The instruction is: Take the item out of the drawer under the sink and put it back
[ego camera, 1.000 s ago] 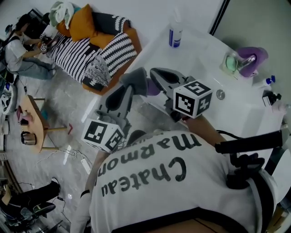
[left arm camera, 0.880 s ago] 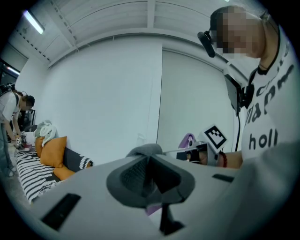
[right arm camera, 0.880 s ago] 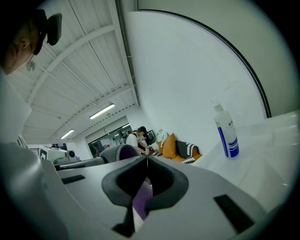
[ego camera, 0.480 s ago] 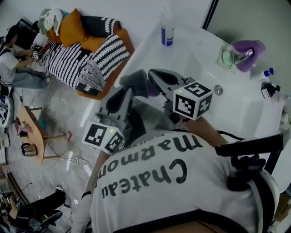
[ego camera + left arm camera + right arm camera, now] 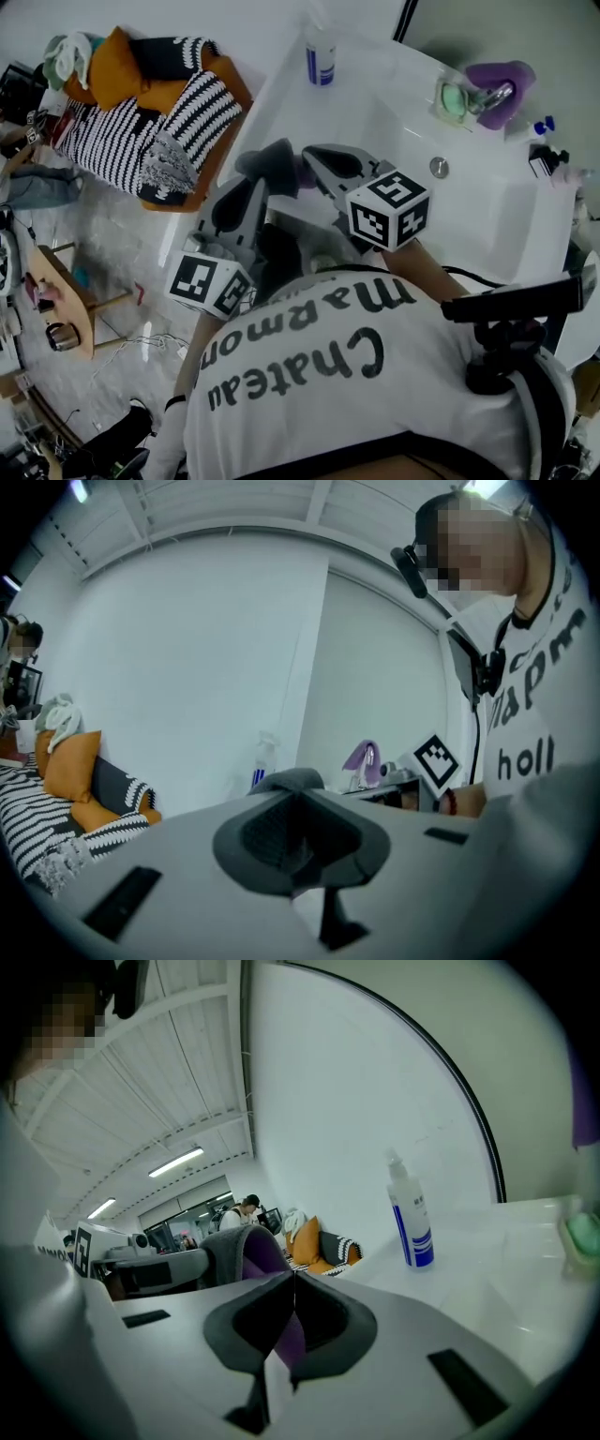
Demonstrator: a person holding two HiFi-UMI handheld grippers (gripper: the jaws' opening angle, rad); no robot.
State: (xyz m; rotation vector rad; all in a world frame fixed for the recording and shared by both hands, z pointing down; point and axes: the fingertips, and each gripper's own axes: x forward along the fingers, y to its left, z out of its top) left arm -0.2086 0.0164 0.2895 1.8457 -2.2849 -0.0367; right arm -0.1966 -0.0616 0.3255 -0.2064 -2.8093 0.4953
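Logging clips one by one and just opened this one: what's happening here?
A person stands at a white sink with a hand-held gripper in each hand. The left hand-held gripper and the right hand-held gripper are both shut on one grey and purple cloth, holding it up between them by the sink's edge. No drawer shows in any view.

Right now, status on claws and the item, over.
Left claw, right claw both shut on gray-purple item. Held near white sink. Drawer not visible.
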